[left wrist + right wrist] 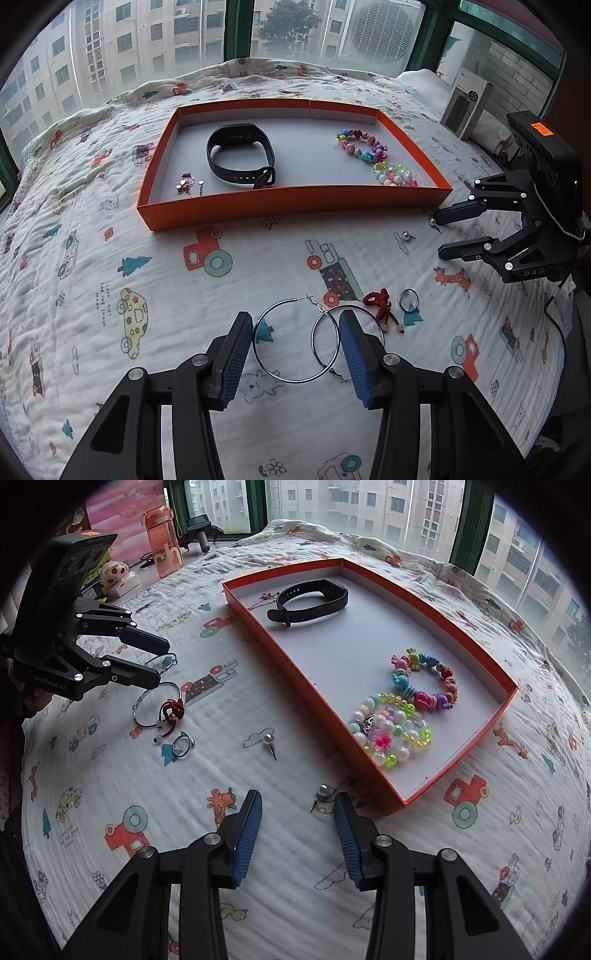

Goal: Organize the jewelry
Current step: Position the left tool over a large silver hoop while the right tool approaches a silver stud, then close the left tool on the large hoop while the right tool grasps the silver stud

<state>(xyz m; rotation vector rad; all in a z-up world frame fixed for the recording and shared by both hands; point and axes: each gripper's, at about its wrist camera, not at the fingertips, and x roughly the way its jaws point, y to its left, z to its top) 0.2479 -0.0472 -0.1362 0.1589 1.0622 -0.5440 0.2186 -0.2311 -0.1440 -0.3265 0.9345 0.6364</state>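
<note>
An orange tray (295, 201) (314, 716) on the bed holds a black wristband (240, 157) (310, 600), a small gold chain (186, 182), and colourful bead bracelets (376, 157) (402, 716). Two silver hoop earrings (295, 341) (157, 703) lie on the blanket between the fingers of my open left gripper (295, 325) (162, 661). A red cord knot (380, 301) (173, 710) and a ring (408, 299) (181, 745) lie beside them. My open right gripper (297, 805) (437, 236) hovers by one pearl stud (323, 792); another stud (269, 740) (405, 235) lies farther out.
The bed is covered by a white blanket with cartoon prints (207, 258). A grey box (467, 103) stands at the far right corner. A pink bottle (162, 539) and a small figurine (114, 572) stand on the sill beyond the bed. Windows surround the bed.
</note>
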